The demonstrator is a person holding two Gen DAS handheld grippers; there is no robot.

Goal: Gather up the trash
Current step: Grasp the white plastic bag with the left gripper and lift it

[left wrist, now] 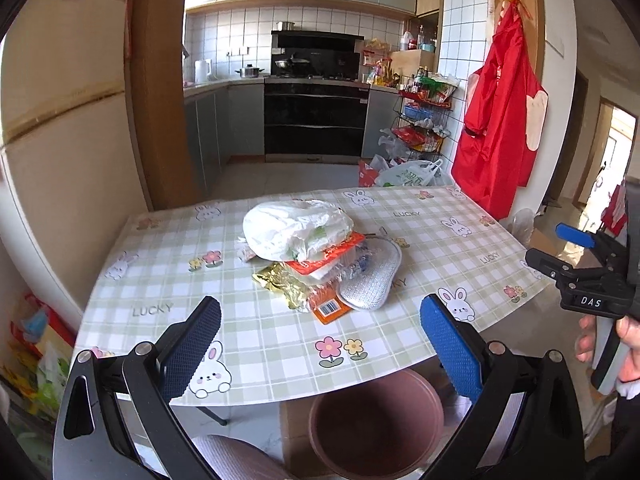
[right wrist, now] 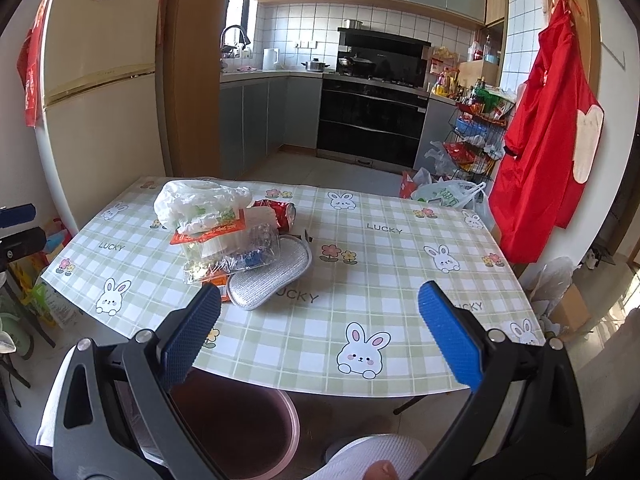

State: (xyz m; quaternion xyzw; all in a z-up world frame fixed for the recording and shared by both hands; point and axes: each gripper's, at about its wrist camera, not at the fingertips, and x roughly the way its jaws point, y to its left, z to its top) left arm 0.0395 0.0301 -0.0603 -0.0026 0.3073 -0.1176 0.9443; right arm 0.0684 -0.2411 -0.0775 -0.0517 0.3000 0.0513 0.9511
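A pile of trash lies on the checked table [left wrist: 280, 336]: a crumpled white plastic bag [left wrist: 296, 228] on top, a red-orange wrapper [left wrist: 340, 252], a gold foil wrapper [left wrist: 280, 284], clear plastic and a silver pad [left wrist: 372, 276]. In the right wrist view the white plastic bag [right wrist: 196, 204] tops the pile, with a crushed red can [right wrist: 280, 212] behind it and the silver pad [right wrist: 272, 276] in front. My left gripper [left wrist: 320, 344] is open and empty, short of the pile. My right gripper [right wrist: 320, 336] is open and empty over the table's near edge; it also shows in the left wrist view [left wrist: 576, 256].
A brown bin stands on the floor under the table's near edge [left wrist: 376, 424], also in the right wrist view [right wrist: 240, 428]. A fridge [left wrist: 60, 140] stands left. A red apron [left wrist: 500, 120] hangs right. Bags [left wrist: 408, 172] and a wire rack [left wrist: 424, 120] stand beyond the table.
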